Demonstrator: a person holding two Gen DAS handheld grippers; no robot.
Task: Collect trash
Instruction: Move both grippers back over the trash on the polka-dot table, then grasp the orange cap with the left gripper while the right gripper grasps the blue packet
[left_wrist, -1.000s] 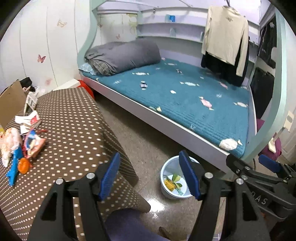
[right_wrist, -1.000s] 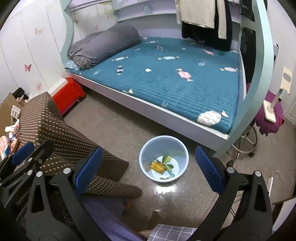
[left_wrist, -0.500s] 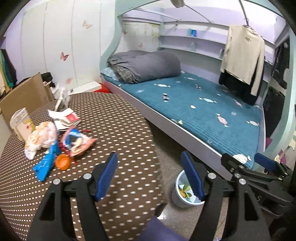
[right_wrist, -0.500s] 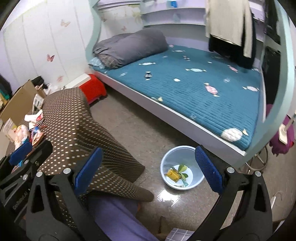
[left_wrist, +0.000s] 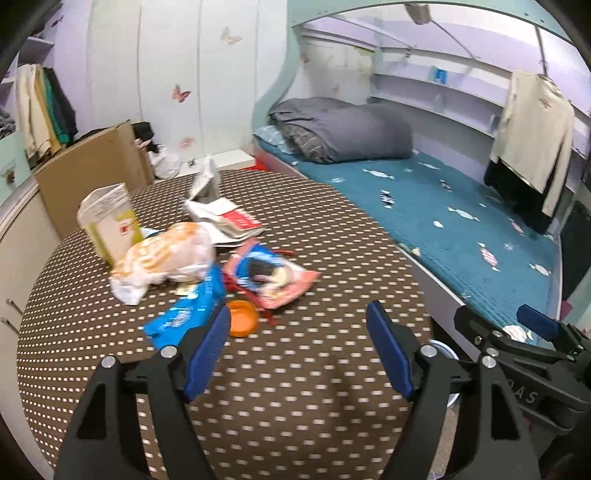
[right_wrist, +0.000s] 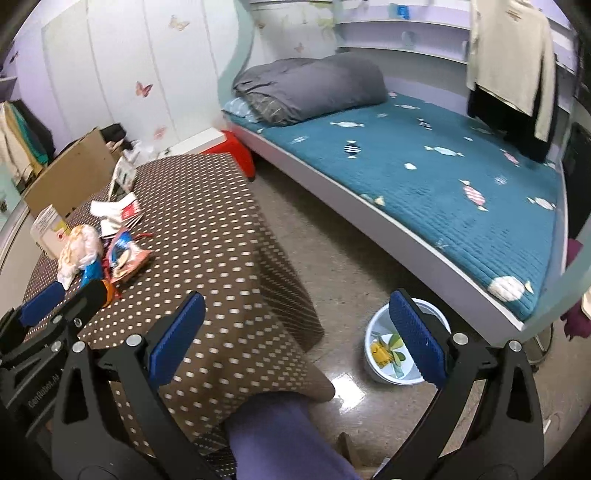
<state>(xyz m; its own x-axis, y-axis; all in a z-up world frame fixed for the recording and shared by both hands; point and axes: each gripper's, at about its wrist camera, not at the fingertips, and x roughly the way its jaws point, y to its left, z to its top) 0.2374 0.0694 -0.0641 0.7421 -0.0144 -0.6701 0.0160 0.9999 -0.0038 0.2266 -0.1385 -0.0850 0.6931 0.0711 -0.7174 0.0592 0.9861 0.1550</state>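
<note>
left gripper (left_wrist: 297, 345): lower centre of left view; opening, empty
right gripper (right_wrist: 297, 341): wide apart, empty
orange lid (left_wrist: 242, 317): beside left pad
bin (right_wrist: 380, 373): lower right

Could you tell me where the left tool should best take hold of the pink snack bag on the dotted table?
Probably by the pink snack bag's free right corner, coming from the bed side. It lies flat and crumpled on the table, its left side crowded by the blue wrapper and orange lid. The left tool's jaws are opening, empty.
</note>
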